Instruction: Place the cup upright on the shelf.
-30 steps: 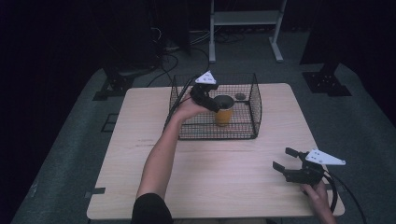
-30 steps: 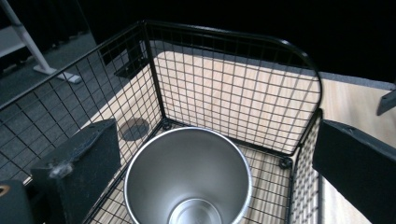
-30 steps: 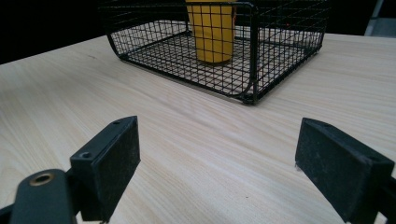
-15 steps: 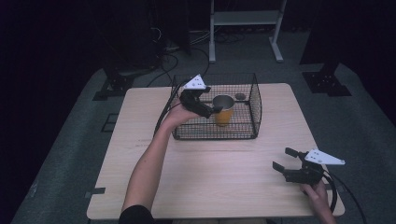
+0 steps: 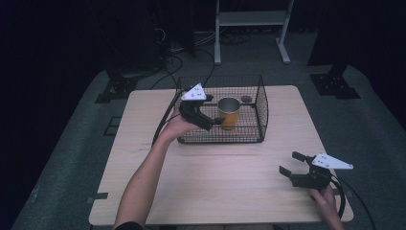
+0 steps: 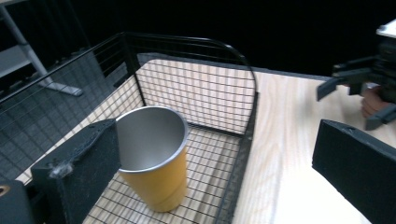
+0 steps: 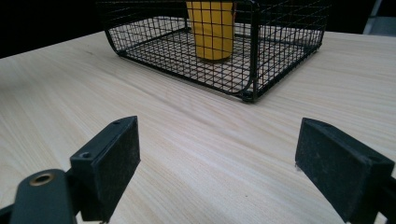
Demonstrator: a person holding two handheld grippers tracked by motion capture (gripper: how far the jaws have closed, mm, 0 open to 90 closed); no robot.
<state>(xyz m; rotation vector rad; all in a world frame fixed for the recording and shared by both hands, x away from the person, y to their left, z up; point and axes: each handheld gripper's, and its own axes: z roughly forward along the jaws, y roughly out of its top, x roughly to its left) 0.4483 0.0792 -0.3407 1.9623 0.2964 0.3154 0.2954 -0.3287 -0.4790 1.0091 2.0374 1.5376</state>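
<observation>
Yellow cup [image 5: 229, 112] is standing upright inside wire basket [image 5: 261, 103] on table [image 5: 220, 182]. Left gripper [image 5: 214, 123] is hovering w/ jaws wide, possibly touching cup. Right gripper [image 5: 292, 163] is resting near table's front-right corner, jaws wide, holding nothing.

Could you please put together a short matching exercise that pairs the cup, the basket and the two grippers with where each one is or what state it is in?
Things:
1. yellow metal cup
2. black wire basket
3. left gripper
4. right gripper

Places or states:
A. open, low over the bare near right part of the wooden table
B. stands upright inside the basket
C. open, beside the cup at the basket
D. sits on the far middle of the table

Pairs: 1-B, 2-D, 3-C, 4-A
</observation>
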